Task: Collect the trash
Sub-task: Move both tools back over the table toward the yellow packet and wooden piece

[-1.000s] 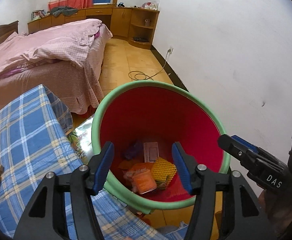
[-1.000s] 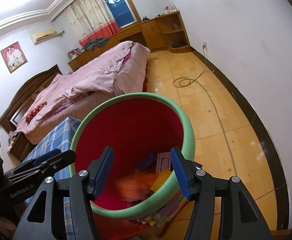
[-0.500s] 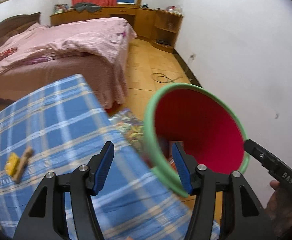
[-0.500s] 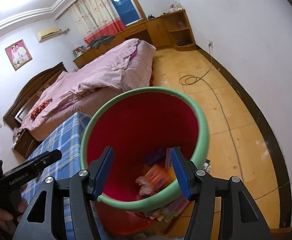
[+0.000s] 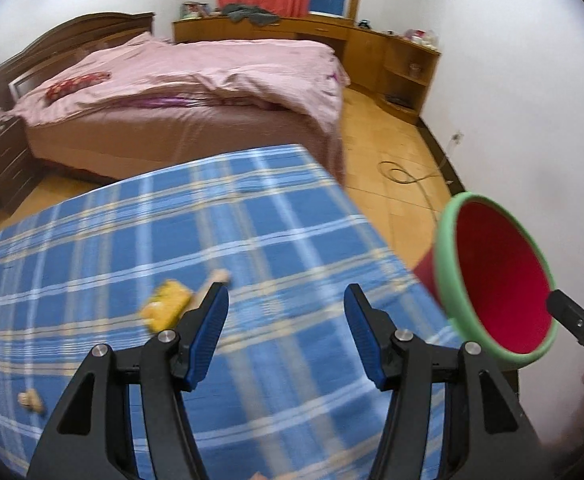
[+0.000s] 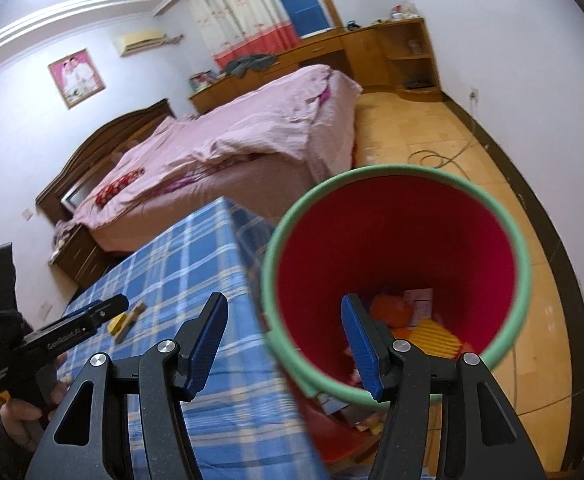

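Note:
A red bin with a green rim (image 6: 396, 256) stands beside the blue checked table (image 5: 172, 240); wrappers and a yellow piece (image 6: 436, 332) lie in its bottom. My right gripper (image 6: 284, 340) is open and empty, one finger over the table's edge, the other over the bin's mouth. My left gripper (image 5: 286, 330) is open and empty over the tablecloth. Just beyond its left finger lie a yellow wrapper (image 5: 168, 308) and a tan stick-shaped piece (image 5: 212, 284). A small tan scrap (image 5: 30, 400) lies at the table's near left. The bin (image 5: 496, 280) shows at the right of the left wrist view.
A bed with a pink cover (image 5: 196, 80) stands past the table. Wooden cabinets (image 5: 392, 56) line the far wall. A cable (image 5: 408, 176) coils on the tiled floor near the white wall. More rubbish lies on a red dustpan (image 6: 344, 428) under the bin.
My left gripper has swung left from over the bin to over the table, bringing the yellow wrapper and stick near its fingers. My right gripper has shifted left, half off the bin's mouth.

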The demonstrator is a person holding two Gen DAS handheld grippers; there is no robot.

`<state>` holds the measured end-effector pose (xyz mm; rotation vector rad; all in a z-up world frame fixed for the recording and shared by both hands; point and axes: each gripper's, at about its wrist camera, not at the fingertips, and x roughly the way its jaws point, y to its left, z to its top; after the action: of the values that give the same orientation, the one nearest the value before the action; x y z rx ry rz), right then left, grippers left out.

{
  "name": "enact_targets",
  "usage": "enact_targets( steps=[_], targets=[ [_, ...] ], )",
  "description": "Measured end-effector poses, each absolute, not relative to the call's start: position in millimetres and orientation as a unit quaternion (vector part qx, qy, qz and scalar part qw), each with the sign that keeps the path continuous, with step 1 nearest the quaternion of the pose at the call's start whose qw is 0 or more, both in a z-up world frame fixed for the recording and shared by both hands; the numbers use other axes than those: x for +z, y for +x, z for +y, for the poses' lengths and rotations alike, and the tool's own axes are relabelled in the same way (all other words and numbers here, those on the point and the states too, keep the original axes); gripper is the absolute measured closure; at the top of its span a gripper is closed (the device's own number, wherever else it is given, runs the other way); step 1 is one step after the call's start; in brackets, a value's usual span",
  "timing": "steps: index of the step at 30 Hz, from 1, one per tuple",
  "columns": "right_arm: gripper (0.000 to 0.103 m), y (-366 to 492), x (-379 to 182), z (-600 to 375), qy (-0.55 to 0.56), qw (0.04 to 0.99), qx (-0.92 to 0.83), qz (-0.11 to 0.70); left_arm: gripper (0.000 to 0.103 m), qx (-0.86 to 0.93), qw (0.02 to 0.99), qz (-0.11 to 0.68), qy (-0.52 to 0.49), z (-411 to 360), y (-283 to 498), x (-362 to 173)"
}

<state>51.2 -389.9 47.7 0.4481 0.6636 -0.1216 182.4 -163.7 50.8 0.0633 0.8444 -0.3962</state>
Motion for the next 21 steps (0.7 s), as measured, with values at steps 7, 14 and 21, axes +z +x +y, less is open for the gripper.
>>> enact_targets(
  steps=[7,14,21],
  targets=[
    [0.042,71,41,-357,0.206,0.915,-0.037,0.346,0.043,-0.141,0.894,0.424,0.031,-117,206,37],
    [0.042,86,34,-339,0.198,0.91,-0.026,0.364,0.043,-0.122,0.887,0.443,0.034,-96,222,17],
    [0.042,97,31,-327,0.188,0.907,-0.018,0.377,0.043,-0.098,0.881,0.462,0.032,-91,236,0]
  ],
)
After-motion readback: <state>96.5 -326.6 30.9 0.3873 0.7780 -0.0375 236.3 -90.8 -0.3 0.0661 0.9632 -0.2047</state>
